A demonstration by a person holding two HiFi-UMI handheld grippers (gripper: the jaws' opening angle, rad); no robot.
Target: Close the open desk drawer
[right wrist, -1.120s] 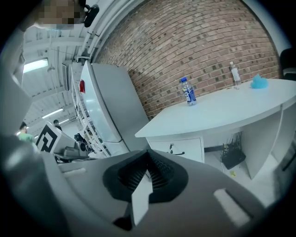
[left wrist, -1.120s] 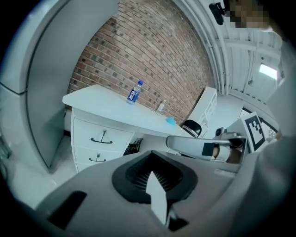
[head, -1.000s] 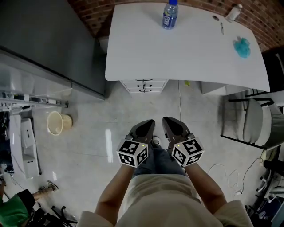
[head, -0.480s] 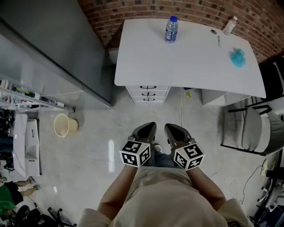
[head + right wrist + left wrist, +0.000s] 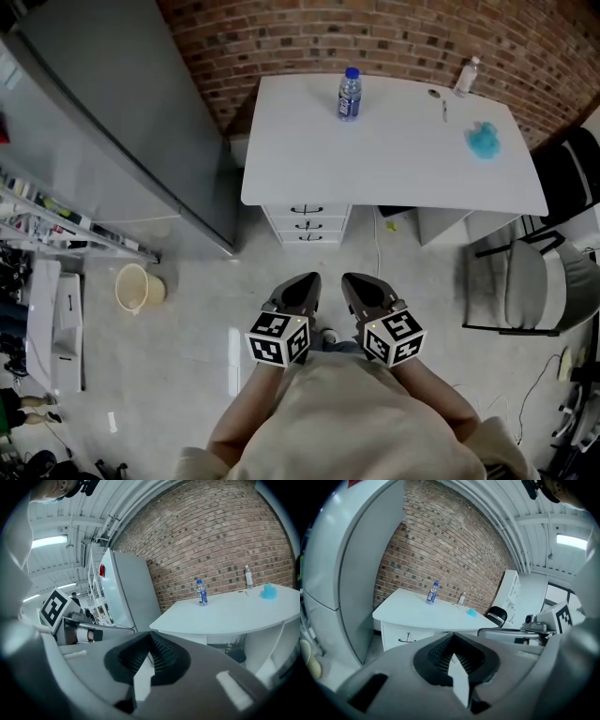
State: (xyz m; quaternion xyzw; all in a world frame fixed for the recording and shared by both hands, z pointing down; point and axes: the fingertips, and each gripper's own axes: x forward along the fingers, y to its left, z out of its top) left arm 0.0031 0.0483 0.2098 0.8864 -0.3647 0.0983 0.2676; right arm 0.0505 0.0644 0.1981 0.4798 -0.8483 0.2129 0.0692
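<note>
Brick wall (image 5: 394, 42), red-brown, behind everything. Grey tall cabinet (image 5: 103, 141), left of the desk. White desk (image 5: 394, 150), against the wall. Black-framed chair (image 5: 534, 281), at the desk's right end. Drawer unit (image 5: 307, 223), white, under the desk's left part; three fronts with dark handles, looking level with one another. Left gripper (image 5: 302, 289) and right gripper (image 5: 361, 289), side by side over the floor, well apart from the drawers, both with jaws together and nothing between them. Wastebasket (image 5: 136, 288), cream, beside the cabinet. Water bottle (image 5: 349, 94), upright on the desk. Blue object (image 5: 484, 141), on the desk's right side.
</note>
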